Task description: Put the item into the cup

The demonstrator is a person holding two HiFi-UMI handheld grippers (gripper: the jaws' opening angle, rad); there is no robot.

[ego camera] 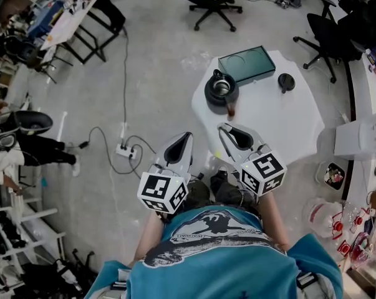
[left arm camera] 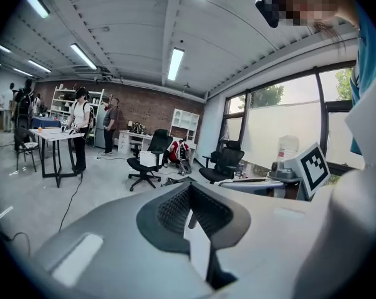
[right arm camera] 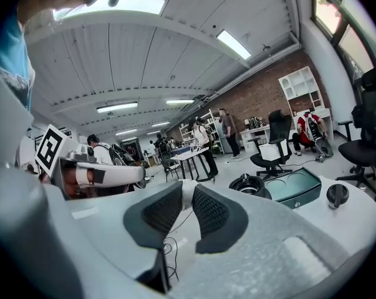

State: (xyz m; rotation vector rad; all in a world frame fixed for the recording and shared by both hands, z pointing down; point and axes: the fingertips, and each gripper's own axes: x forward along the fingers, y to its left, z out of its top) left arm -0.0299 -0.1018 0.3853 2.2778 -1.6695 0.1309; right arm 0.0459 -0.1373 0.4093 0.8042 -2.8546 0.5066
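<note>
- We see the left gripper [ego camera: 178,149] held in front of the person's chest, off the near side of the white table [ego camera: 281,120]. In the left gripper view its dark pads [left arm camera: 175,210] meet at the tips, and nothing sits between them.
- The right gripper [ego camera: 236,137] is just beside it, its tip showing against the table's near edge in the head view. In the right gripper view its pads [right arm camera: 216,213] stand a narrow slit apart and hold nothing.
- Neither gripper touches anything on the table.
- We take the item to be the small brown object [ego camera: 230,109]. It is on the table, just in front of the black cup [ego camera: 221,89] and outside it, well clear of both grippers.
- Behind the cup lies a teal tray [ego camera: 247,64], and a small round black piece [ego camera: 286,81] stands to the cup's right.
</note>
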